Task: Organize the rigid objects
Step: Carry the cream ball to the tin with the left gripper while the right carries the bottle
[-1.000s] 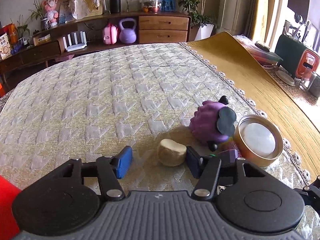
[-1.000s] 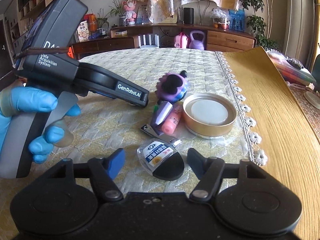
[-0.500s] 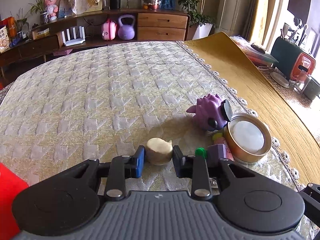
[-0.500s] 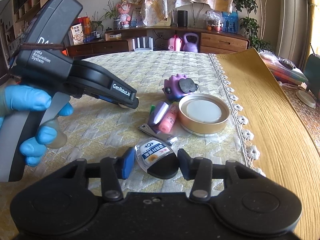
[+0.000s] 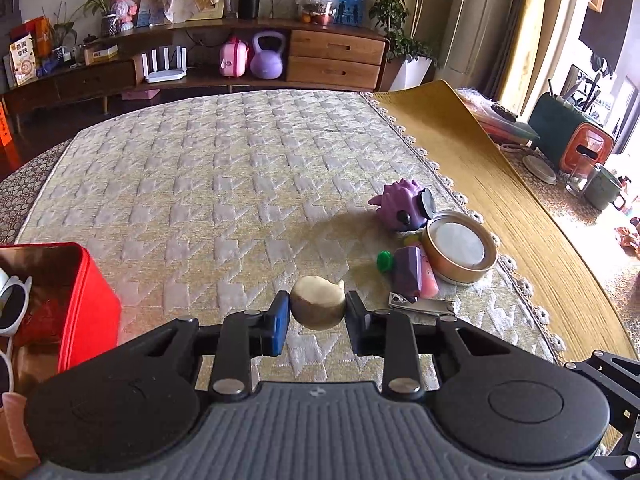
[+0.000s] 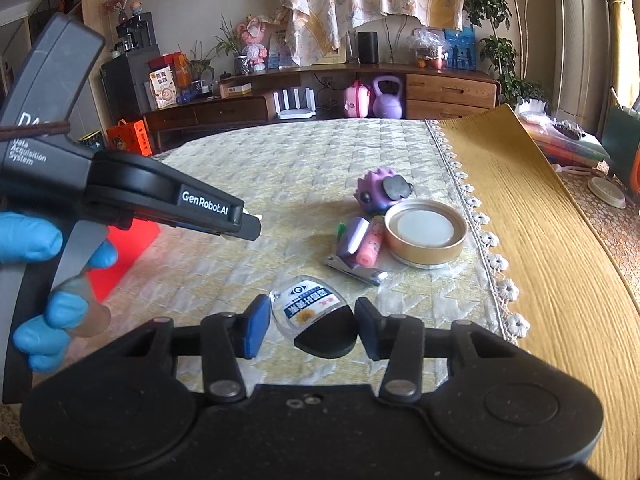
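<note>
My left gripper (image 5: 318, 316) is shut on a round beige ball (image 5: 318, 307) and holds it above the cloth. My right gripper (image 6: 308, 326) is shut on a clear pouch with a blue label and black end (image 6: 314, 320), lifted off the cloth. On the cloth lie a purple spiky toy (image 5: 402, 205), a gold round tin (image 5: 460, 246), a purple block (image 5: 408, 273), a pink tube (image 6: 370, 244), a green piece (image 5: 384, 260) and nail clippers (image 5: 422, 305). A red box (image 5: 86, 304) stands at the left.
The left gripper's body and a blue-gloved hand (image 6: 32, 240) fill the left of the right wrist view. A yellow runner (image 5: 500, 208) covers the table's right side. White sunglasses (image 5: 12, 304) lie in the red box. A sideboard (image 5: 240, 68) stands behind.
Both grippers closed on their objects and lifted them. The left gripper rose and pulled back with the ball, bringing the red box into view. The right gripper rose with the pouch.
</note>
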Demonstrator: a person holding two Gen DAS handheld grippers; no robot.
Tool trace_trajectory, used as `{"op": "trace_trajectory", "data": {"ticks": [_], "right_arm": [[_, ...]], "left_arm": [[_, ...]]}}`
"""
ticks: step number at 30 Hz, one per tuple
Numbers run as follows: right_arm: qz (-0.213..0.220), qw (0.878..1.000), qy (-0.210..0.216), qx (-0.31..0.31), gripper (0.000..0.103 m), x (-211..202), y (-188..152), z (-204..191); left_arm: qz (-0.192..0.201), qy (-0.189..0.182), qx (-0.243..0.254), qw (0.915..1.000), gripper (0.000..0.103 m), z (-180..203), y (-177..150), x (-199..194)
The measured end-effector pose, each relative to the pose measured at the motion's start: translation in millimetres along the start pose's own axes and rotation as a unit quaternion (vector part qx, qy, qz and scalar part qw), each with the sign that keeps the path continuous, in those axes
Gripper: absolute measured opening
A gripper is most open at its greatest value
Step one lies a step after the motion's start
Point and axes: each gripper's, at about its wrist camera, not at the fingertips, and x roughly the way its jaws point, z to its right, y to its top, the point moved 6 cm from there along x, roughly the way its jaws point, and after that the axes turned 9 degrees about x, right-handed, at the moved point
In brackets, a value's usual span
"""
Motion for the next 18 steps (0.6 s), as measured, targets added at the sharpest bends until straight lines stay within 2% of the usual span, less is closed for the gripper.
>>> {"op": "trace_trajectory", "data": {"ticks": [10,18], "right_arm": [[0.007,1.000,0.017,0.007,0.046,-25,5,-27],[0.010,0.999,0.041,-0.005,0.046,-37,10,-60]], "left_arm": [[0.014,0.005,-0.008,0.9999,0.029,-13,-16,-59],[0.017,0.013,-0.027,0.9994,0.029,-38,-38,-96]]}}
